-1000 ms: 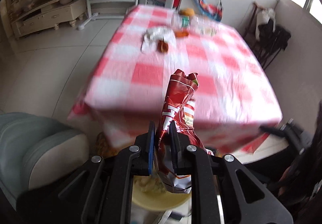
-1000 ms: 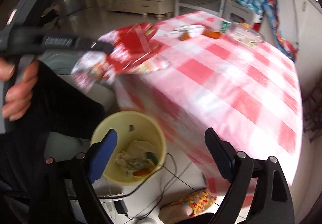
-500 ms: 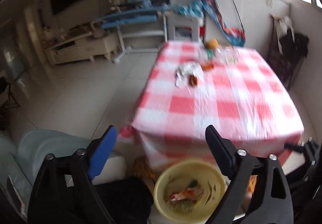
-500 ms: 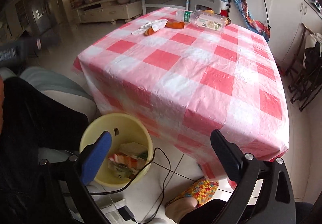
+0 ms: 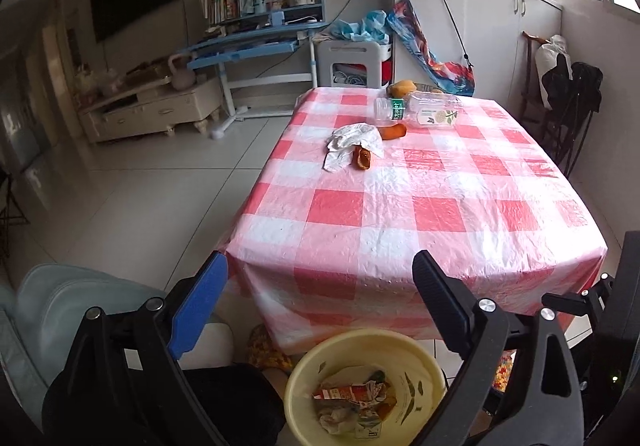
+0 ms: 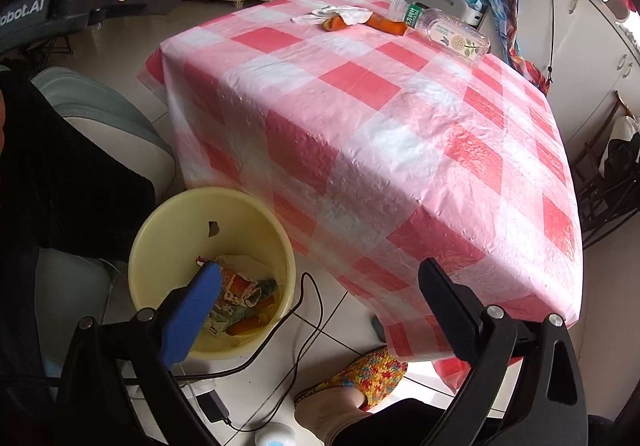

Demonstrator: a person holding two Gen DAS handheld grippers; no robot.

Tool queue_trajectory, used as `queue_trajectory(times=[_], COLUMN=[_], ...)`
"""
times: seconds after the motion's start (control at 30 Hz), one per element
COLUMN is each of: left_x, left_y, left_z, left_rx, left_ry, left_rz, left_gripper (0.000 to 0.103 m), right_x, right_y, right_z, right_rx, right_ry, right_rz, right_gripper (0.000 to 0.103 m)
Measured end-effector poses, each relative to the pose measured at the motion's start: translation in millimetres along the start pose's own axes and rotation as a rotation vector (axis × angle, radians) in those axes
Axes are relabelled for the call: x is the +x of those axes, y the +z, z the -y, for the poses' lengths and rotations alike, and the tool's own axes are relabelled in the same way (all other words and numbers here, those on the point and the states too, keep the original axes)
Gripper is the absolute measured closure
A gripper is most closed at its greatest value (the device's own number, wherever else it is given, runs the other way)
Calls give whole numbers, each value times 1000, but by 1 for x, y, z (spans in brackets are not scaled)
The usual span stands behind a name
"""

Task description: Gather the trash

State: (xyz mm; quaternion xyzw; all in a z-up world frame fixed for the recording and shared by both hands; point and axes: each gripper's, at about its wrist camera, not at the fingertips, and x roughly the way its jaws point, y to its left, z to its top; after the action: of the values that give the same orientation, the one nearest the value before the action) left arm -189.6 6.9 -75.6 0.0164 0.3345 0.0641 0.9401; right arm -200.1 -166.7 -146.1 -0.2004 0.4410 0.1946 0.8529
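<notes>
Left gripper (image 5: 320,278) hovers above the near edge of the counter (image 5: 400,205); its jaws are opening, spread wide, nothing between them. Right gripper (image 6: 320,286) points down at the floor off the counter's near corner, jaws wide apart and empty. Yellow bin (image 5: 304,378) stands on the floor against the counter's near side, partly under the hanging checked cloth (image 6: 360,133). Inside the bin: red snack wrapper (image 5: 348,394) lying crumpled on top of other paper scraps; from the right wrist view an orange scrap (image 6: 246,324) sits at the bottom near the wall. Remaining items sit at the far end of the counter: crumpled white tissue (image 5: 352,139), a small orange peel piece (image 5: 362,159) touching its near edge, a second orange piece (image 5: 394,131) just right of the tissue, a clear plastic bottle (image 5: 428,111) lying on its side behind them, and an orange fruit (image 5: 402,87) at the far edge. Near half of the counter carries nothing but cloth. A black cable (image 6: 304,310) runs across the floor tiles beside the bin. A foot in a multicoloured knitted slipper (image 6: 368,374) rests on the floor below the counter's near corner.
</notes>
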Motion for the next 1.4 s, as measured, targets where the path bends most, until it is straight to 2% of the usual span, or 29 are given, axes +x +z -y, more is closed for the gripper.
queue_trajectory(times=[0.33, 1.4], left_x=[10, 14], left_y=[-1, -1], left_z=[-15, -15], left_rx=[-86, -88], left_ry=[-25, -24], left_rz=[-54, -63], left_gripper=[11, 11], right_x=[1, 3], right_y=[1, 2], right_z=[-3, -13], right_rx=[-10, -45], right_ry=[1, 8], right_rz=[3, 0], right_gripper=[9, 9])
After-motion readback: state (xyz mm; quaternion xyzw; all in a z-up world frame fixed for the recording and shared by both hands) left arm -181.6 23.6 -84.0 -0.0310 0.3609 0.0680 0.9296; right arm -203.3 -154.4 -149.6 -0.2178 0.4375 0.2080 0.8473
